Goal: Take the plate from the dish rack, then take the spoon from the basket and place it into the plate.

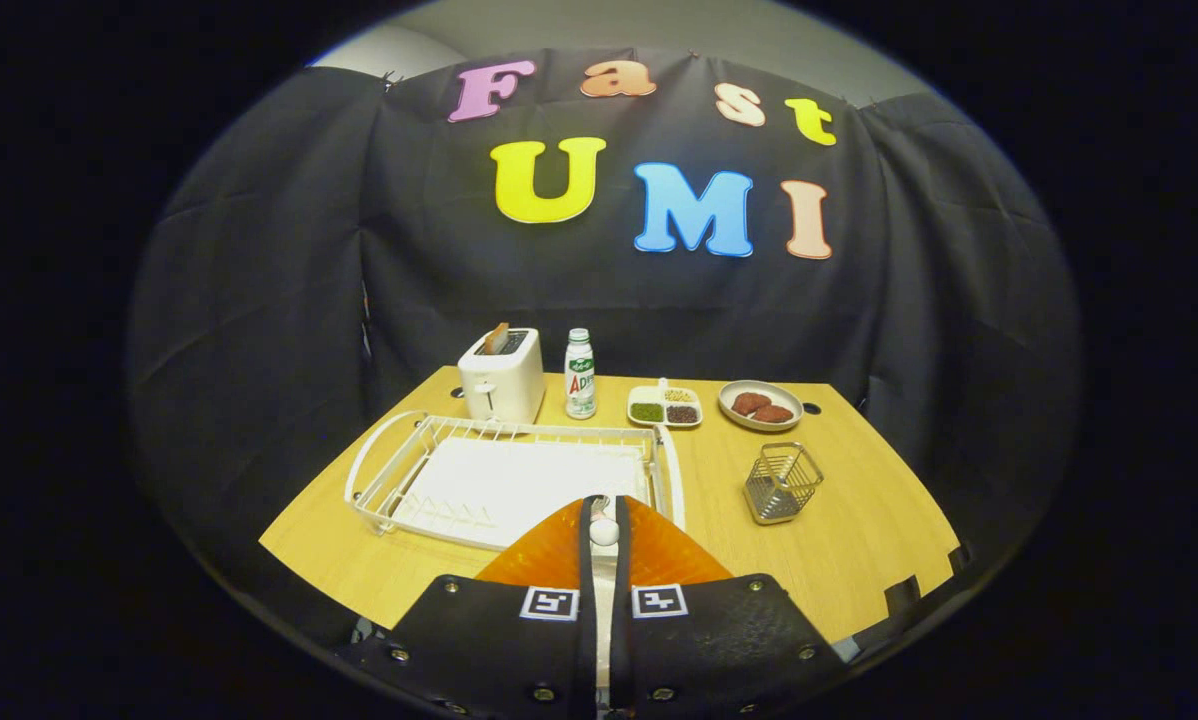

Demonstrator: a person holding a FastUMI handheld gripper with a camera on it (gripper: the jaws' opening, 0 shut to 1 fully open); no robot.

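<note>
My claw (604, 530) is drawn in to a narrow gap, and both fingers press on the spoon (604, 528), whose pale handle shows between the fingertips. Directly under and ahead of the fingers lies the orange plate (659, 550), flat on the near part of the table (859, 540); the spoon hangs above the plate, and I cannot tell whether it touches the plate surface.

Beyond the plate, just ahead of the fingers, sits the white wire dish rack (509, 480) with its white drip tray. To the right of the rack, apart from it, stands the metal wire basket (781, 483), tilted slightly.

Along the far side of the table, from left to right:
- a white toaster (502, 380) with a slice of bread (497, 337) standing in its slot;
- a plastic bottle (580, 374) with a white cap, upright, just beside the toaster;
- a small divided tray (665, 407) holding three kinds of grain;
- a shallow dish (760, 405) holding two brown patties.
</note>
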